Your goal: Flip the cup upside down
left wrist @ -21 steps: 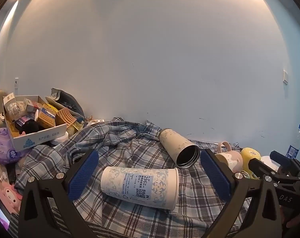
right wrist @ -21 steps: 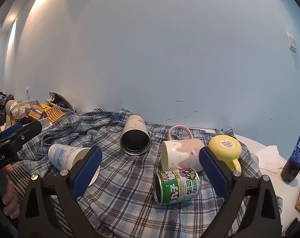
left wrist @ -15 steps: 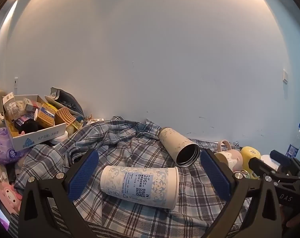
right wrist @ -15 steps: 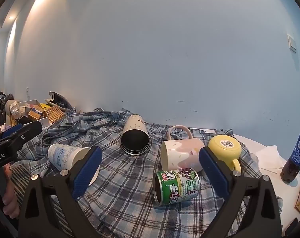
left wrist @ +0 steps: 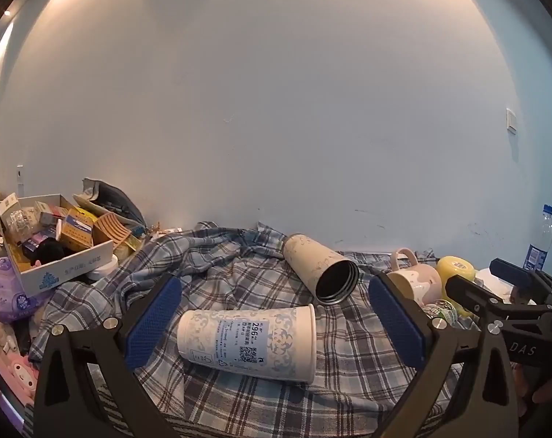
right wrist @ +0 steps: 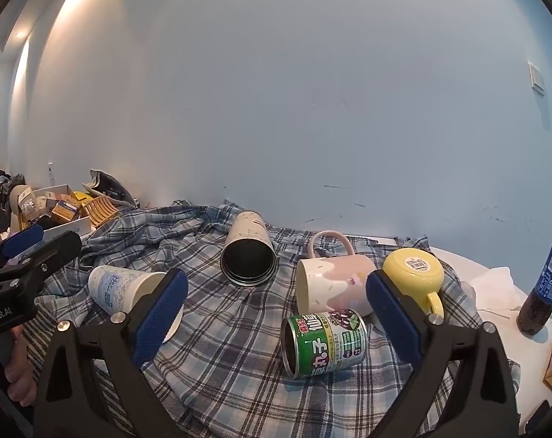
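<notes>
A white paper cup point(left wrist: 248, 337) with a blue pattern lies on its side on the plaid cloth point(left wrist: 349, 372), mouth to the right. My left gripper point(left wrist: 274, 315) is open, its blue pads either side of the cup and just above it, not touching. The cup also shows in the right wrist view point(right wrist: 124, 288), partly behind my right gripper's left finger. My right gripper point(right wrist: 276, 312) is open and empty above a green can point(right wrist: 323, 337) lying on its side.
A cream metal tumbler point(right wrist: 248, 252) lies on its side at the back. A pink mug point(right wrist: 332, 286) lies tipped, and a yellow mug point(right wrist: 413, 273) stands upside down. A cola bottle point(right wrist: 544, 284) stands at right. A cardboard box of clutter point(left wrist: 51, 244) sits at left.
The left gripper has edged slightly forward toward the paper cup. The right gripper has barely moved. Both stay open.
</notes>
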{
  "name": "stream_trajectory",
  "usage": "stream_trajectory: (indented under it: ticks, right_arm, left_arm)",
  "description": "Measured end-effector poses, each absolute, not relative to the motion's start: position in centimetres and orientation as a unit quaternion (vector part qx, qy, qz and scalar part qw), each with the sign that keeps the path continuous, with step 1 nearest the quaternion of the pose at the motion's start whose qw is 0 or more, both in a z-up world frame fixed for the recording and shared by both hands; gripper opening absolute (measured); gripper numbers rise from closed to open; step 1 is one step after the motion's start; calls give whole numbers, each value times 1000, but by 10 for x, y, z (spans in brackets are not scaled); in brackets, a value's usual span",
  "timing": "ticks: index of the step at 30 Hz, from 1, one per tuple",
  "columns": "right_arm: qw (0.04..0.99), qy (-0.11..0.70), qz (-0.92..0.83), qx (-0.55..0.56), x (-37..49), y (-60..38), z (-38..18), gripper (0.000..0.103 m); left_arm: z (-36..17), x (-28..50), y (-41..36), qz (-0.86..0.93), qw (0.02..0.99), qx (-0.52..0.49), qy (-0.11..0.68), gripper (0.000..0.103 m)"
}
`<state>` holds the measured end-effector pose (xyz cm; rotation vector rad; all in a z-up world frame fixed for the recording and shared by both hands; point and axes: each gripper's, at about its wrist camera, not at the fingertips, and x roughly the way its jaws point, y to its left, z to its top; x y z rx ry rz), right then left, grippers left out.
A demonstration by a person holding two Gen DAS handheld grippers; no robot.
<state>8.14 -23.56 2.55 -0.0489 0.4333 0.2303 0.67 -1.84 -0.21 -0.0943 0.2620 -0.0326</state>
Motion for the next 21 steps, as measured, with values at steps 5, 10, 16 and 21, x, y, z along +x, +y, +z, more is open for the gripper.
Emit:
stream_trajectory:
  ticks: [5,10,16,21]
  right_arm:
    - [970,215,114,-23,81,-237,27,98]
    - [969,216,114,-23,81,-237,26,98]
    - [970,216,113,-24,81,-237,26,98]
    - [970,215,114,-24,81,-237,26,98]
  left_arm:
    - [-4,11,-17,-18,987,-50,149,103]
    - [-4,9,-20,-19,989,-43,141,103]
    - [-3,9,-24,-20,989,-36,140,103]
    - [-4,11,-20,-26,987,-47,149,103]
